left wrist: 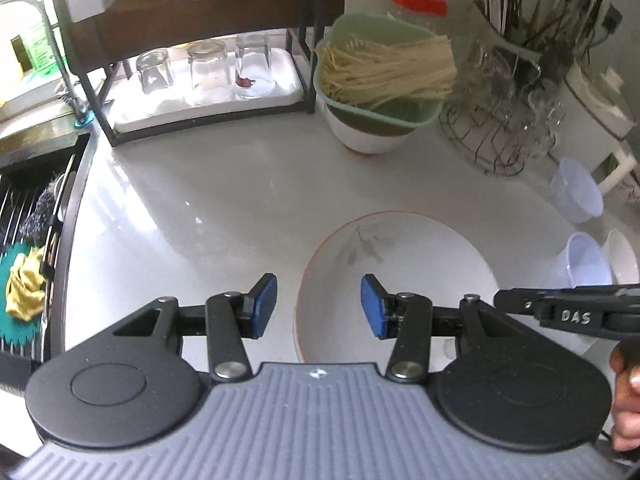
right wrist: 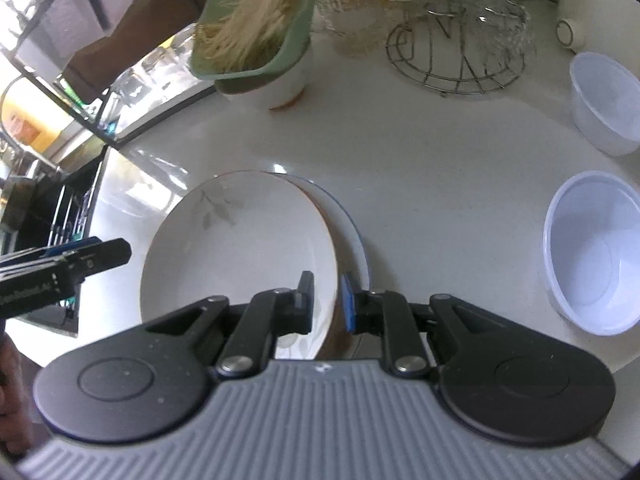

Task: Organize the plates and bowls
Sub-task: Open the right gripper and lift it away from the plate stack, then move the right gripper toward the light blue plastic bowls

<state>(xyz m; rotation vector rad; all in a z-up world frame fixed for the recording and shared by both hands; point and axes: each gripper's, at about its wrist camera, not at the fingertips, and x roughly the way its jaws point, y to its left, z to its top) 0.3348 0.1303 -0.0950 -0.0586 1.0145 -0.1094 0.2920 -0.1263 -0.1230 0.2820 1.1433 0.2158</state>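
Note:
A white plate with a brown rim and leaf print (right wrist: 240,248) is tilted up over a second plate with a blue rim (right wrist: 352,236) on the white counter. My right gripper (right wrist: 326,300) is shut on the brown-rimmed plate's right edge. The same plate shows in the left wrist view (left wrist: 400,264). My left gripper (left wrist: 319,306) is open and empty, hovering at the plate's left edge; it also shows at the left of the right wrist view (right wrist: 80,256). Two translucent plastic bowls (right wrist: 592,256) (right wrist: 604,100) stand to the right.
A green tray of dry noodles sits on a white bowl (left wrist: 380,80) at the back. A wire rack with glasses (left wrist: 504,120) stands at the back right. A black shelf holds upturned glasses (left wrist: 208,76). The sink with a drying rack (left wrist: 32,248) is at the left.

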